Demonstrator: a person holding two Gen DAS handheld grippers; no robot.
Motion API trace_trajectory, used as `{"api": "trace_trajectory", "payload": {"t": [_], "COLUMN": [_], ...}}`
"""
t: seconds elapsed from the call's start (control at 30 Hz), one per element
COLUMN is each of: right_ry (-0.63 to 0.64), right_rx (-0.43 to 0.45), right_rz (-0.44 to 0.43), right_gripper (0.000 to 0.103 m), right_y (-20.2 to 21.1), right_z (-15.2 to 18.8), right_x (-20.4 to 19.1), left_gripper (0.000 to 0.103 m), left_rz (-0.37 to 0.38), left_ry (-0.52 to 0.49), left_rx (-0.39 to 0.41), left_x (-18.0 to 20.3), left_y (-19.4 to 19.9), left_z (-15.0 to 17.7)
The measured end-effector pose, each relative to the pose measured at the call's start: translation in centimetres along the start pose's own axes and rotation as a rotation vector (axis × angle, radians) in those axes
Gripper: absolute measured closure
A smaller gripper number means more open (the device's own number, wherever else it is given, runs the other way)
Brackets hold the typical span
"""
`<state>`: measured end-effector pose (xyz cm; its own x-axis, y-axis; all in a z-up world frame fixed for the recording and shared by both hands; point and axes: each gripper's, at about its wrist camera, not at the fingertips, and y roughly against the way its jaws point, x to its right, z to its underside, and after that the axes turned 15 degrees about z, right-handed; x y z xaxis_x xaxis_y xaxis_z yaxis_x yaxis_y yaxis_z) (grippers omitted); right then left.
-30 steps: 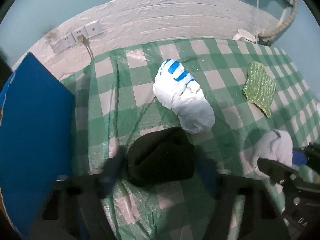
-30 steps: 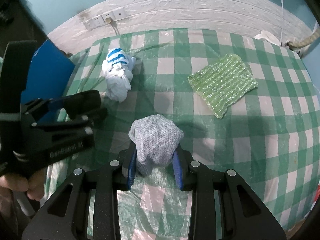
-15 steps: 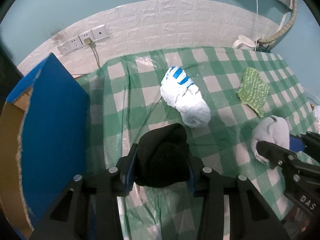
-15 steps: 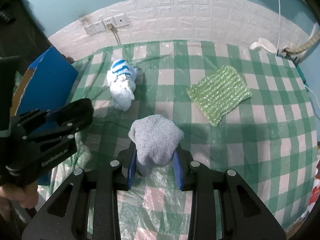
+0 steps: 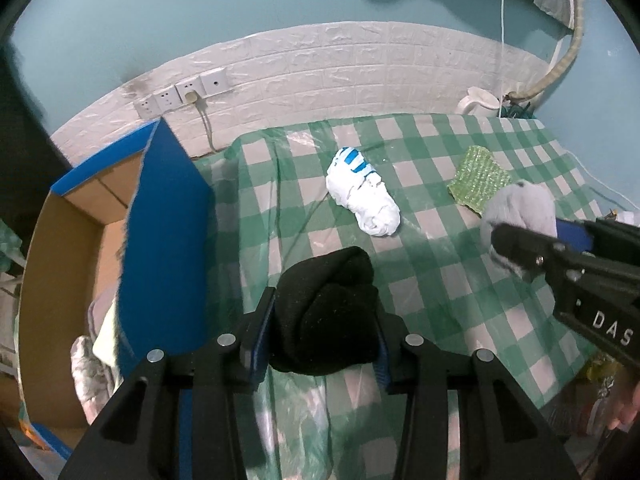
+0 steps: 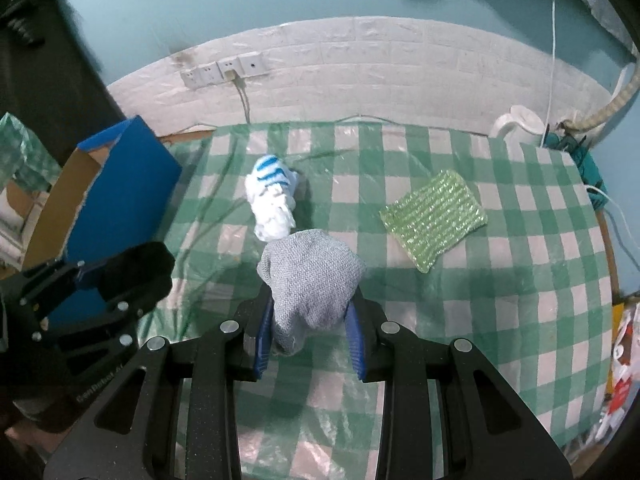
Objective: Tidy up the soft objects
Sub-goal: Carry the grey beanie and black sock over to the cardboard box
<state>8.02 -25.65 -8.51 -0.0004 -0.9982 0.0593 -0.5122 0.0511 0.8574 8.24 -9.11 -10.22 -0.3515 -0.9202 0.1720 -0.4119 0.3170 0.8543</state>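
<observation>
Left gripper (image 5: 320, 350): both blue-padded fingers press the flanks of a rolled black sock (image 5: 328, 312), which is clamped between them and carried clear of the table. A second earlier the sock lay on the cloth with the fingers standing wider on either side; they have since closed onto it and the bundle has been raised. Right gripper (image 6: 310, 344): clamped on a rolled grey sock (image 6: 310, 280), as before, and likewise higher above the table than a second ago. In the left wrist view the grey sock now partly overlaps the near edge of the green knitted cloth (image 5: 478, 178), where earlier the two were apart. Unmoved on the green-checked tablecloth (image 6: 500, 320): a white bundle with blue stripes (image 6: 272, 196) toward the far left and the green knitted cloth to its right. With the rise, more of the open blue cardboard box (image 5: 160, 220) beside the table's left edge has come into view, showing its brown interior and pale fabric items low inside.
</observation>
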Motion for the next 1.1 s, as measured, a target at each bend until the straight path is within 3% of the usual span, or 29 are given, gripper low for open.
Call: {"api": "trace_trajectory", "payload": {"t": [0.47, 1.1], "right_ry": [0.055, 0.143], "right_rx": [0.045, 0.094], "right_rz": [0.001, -0.070], "right_gripper": [0.073, 0.073], "right_y": [3.1, 6.0], "right_z": [-0.9, -1.9], "right_x": [-3.3, -9.4], "left_gripper": [0.061, 0.061], "left_rz": [-0.016, -0.048], "left_ry": [0.038, 0.115], "left_rx": [0.063, 0.138], "left_x": [-1.7, -5.9], "left_y": [4.7, 10.0], "left_z": [1.7, 3.3]}}
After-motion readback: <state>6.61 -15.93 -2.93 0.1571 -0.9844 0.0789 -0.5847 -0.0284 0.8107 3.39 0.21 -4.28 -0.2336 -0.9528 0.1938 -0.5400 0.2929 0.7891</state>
